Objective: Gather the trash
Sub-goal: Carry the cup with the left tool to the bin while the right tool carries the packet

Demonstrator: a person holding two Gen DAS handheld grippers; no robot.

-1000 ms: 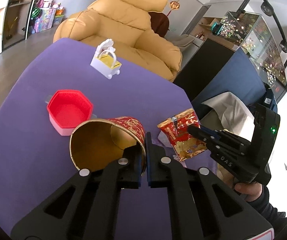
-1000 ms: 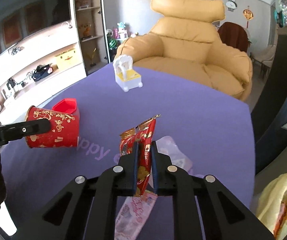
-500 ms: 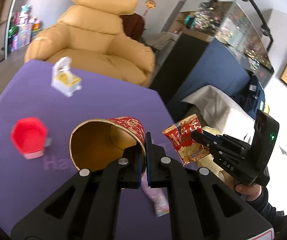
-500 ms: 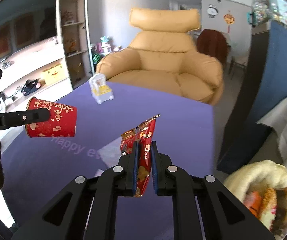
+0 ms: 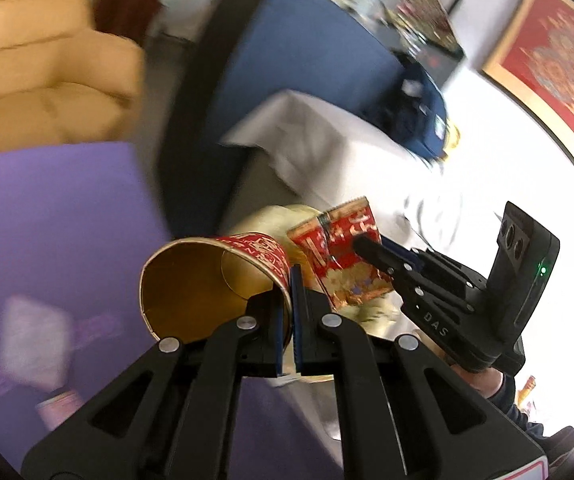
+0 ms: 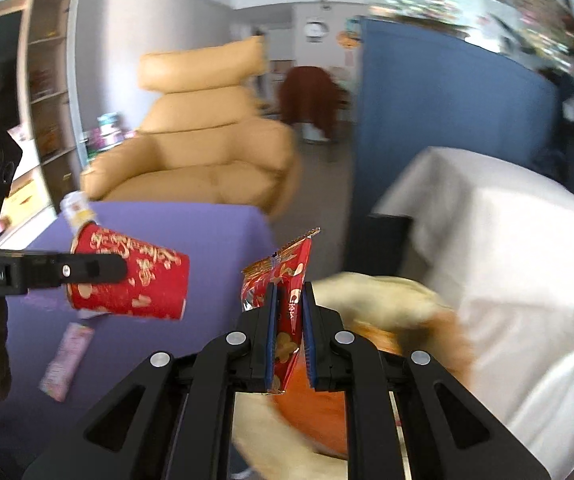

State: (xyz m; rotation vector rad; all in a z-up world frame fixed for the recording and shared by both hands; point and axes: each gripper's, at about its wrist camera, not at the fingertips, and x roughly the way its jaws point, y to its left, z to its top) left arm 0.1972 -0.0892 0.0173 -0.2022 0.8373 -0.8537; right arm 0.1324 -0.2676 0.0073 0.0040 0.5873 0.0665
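My left gripper point(image 5: 287, 284) is shut on the rim of a red and gold paper cup point(image 5: 207, 280), held on its side in the air; the cup also shows in the right wrist view point(image 6: 131, 280). My right gripper point(image 6: 289, 296) is shut on a red snack wrapper point(image 6: 287, 276), also seen in the left wrist view point(image 5: 339, 260). Both are held past the purple table's edge, above a yellowish trash bag point(image 6: 387, 300) with orange trash inside.
The purple table point(image 6: 207, 232) lies to the left with a pink wrapper point(image 6: 67, 356) and a small white and yellow toy point(image 6: 73, 206) on it. A tan armchair point(image 6: 199, 152) stands behind. A white-draped surface point(image 6: 507, 248) is at the right, a blue partition point(image 6: 427, 100) behind it.
Both grippers have swung right, off the table, carrying the cup and the wrapper over the trash bag. The red box and most of the table have left the left wrist view.
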